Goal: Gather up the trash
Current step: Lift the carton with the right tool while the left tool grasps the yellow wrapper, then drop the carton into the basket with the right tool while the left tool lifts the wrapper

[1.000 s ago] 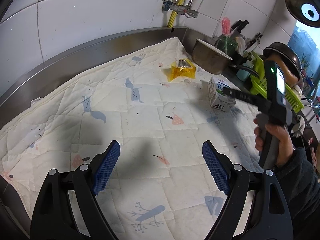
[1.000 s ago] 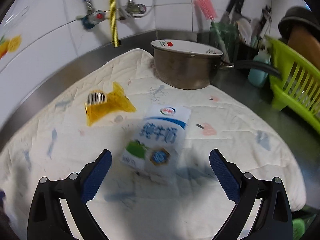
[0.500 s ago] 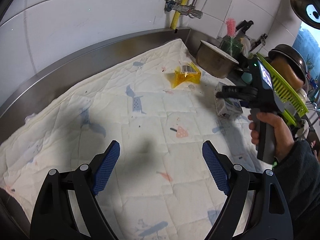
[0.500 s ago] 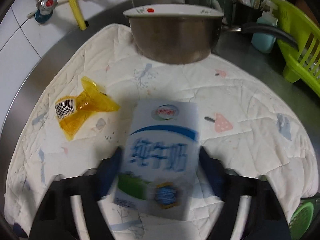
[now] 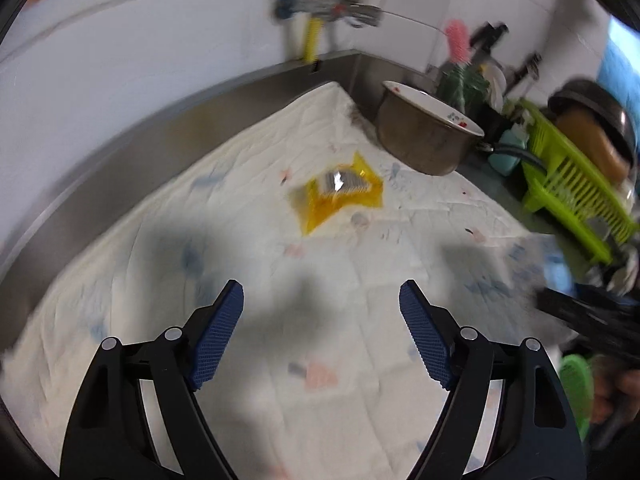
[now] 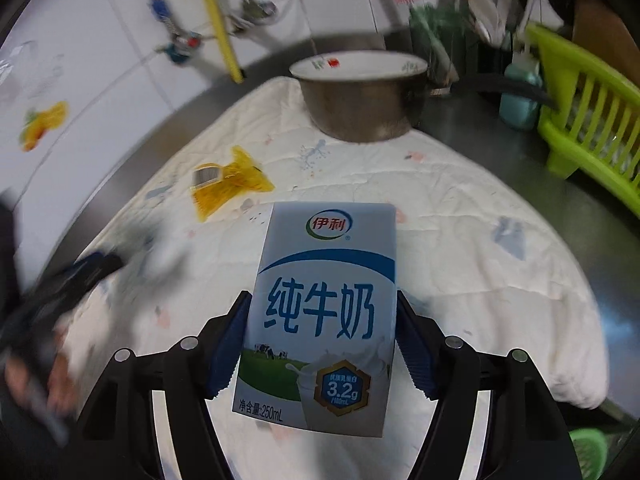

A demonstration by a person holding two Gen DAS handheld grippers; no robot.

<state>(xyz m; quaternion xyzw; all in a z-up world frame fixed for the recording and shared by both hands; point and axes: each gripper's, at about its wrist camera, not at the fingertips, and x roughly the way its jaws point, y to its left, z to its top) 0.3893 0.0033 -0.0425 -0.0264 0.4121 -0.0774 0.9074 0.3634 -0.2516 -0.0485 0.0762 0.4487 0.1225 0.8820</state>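
My right gripper is shut on a blue and white milk carton and holds it above the white quilted cloth. A crumpled yellow wrapper with a barcode lies on the cloth, to the far left of the carton. In the left wrist view the wrapper lies ahead of my left gripper, which is open and empty above the cloth. The right gripper shows blurred at the right edge of that view.
A metal pot with a plate on it stands at the cloth's far corner. A green dish rack and utensil holder stand to the right. A steel counter rim and tiled wall with pipes run behind. A green basket sits low right.
The right gripper closed on the milk carton and lifted it off the cloth. The left gripper moved forward toward the yellow wrapper, still open.
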